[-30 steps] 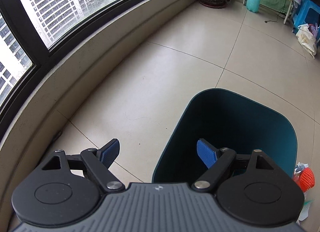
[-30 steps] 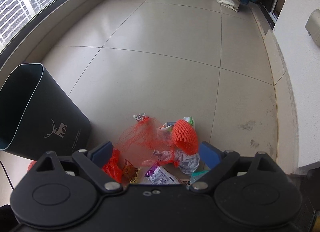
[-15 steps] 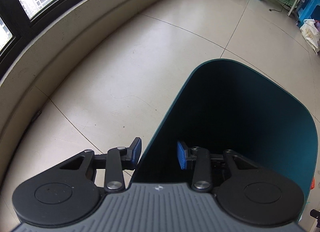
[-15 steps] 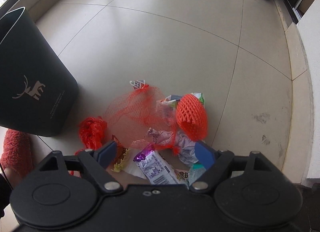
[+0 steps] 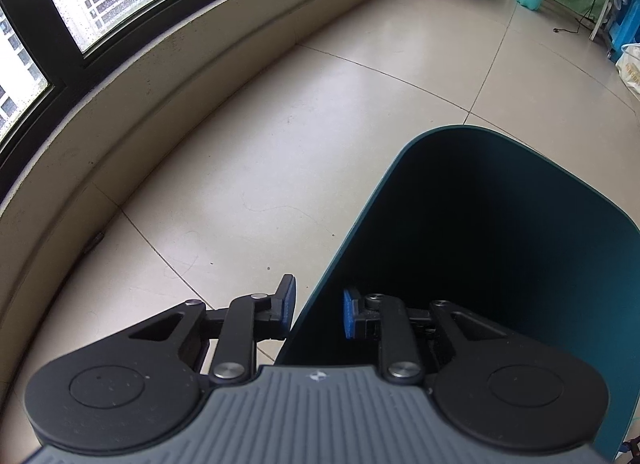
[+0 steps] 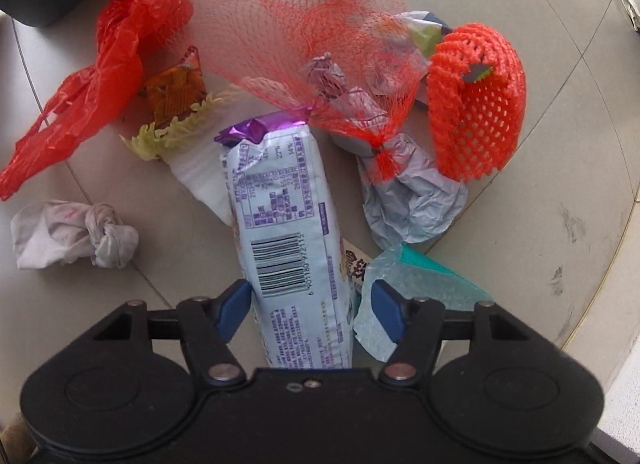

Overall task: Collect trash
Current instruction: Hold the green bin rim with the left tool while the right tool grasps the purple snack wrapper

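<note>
In the left wrist view, the left tongs [image 5: 316, 312] are seen straddling the near wall of the bin [image 5: 500, 264], one pad outside it and one inside. A narrow gap shows between each pad and the wall, so no grip is made; the tongs are partly closed. The floor [image 5: 280, 135] lies beyond them.

In the right wrist view, the right tongs [image 6: 310, 310] are spread wide around the near end of a wrapper [image 6: 288, 232], which lies lengthwise between the pads. Just beyond are seen a net [image 6: 304, 35] and a foam sleeve [image 6: 476, 103]; a red bag [image 6: 104, 75] and a tissue [image 6: 72, 236] lie to the left.
</note>
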Available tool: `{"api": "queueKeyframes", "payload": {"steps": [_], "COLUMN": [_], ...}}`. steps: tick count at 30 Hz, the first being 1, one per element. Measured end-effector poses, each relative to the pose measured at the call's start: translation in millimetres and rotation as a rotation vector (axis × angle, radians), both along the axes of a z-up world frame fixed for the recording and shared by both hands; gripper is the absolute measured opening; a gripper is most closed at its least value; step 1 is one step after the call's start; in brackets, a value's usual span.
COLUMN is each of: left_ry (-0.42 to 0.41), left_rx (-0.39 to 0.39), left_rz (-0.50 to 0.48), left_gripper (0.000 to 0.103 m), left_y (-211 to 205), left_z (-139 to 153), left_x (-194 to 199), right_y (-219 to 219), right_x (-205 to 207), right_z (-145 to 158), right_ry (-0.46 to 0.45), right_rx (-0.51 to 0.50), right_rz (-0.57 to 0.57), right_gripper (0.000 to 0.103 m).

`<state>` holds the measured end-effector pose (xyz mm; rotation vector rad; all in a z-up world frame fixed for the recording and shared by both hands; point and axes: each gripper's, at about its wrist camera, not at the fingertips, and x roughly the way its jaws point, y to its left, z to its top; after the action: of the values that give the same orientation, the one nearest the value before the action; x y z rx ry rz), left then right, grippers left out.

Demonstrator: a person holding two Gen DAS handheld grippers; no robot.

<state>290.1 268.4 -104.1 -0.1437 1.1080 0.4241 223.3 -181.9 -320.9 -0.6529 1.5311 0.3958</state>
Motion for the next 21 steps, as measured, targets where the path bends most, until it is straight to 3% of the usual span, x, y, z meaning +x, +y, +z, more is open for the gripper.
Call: {"api": "queueKeyframes", "payload": {"steps": [3, 9, 16, 21], "left_ry": [-0.001, 0.029, 0.069, 0.127], "left_rx": [0.023, 0.035, 0.018, 0.004], "left_rz": [-0.009, -0.033, -0.150, -0.194], "left_gripper": [0.023, 0.019, 0.011, 0.011], "left_y": [-7.1, -18.5, -45.9, -60.7], "left_z": [1.0, 2.6, 11.9, 6.3], "left_x": [-2.2, -7.8, -35.8, -52.6], "right_y": [0.1, 2.2, 10.8, 18.8], "right_x": [0.5, -3.5, -14.3, -26.8], "right_z": [-6.6, 7.3, 61.3, 102.8], "right_ry": [0.032, 0.049, 0.035, -0.004], "right_rx": [0.043, 0.102, 0.134, 0.180], "right_rz": [-0.019, -0.051, -0.091, -0.081], "right_gripper": [0.049, 0.045, 0.043, 0.042]}}
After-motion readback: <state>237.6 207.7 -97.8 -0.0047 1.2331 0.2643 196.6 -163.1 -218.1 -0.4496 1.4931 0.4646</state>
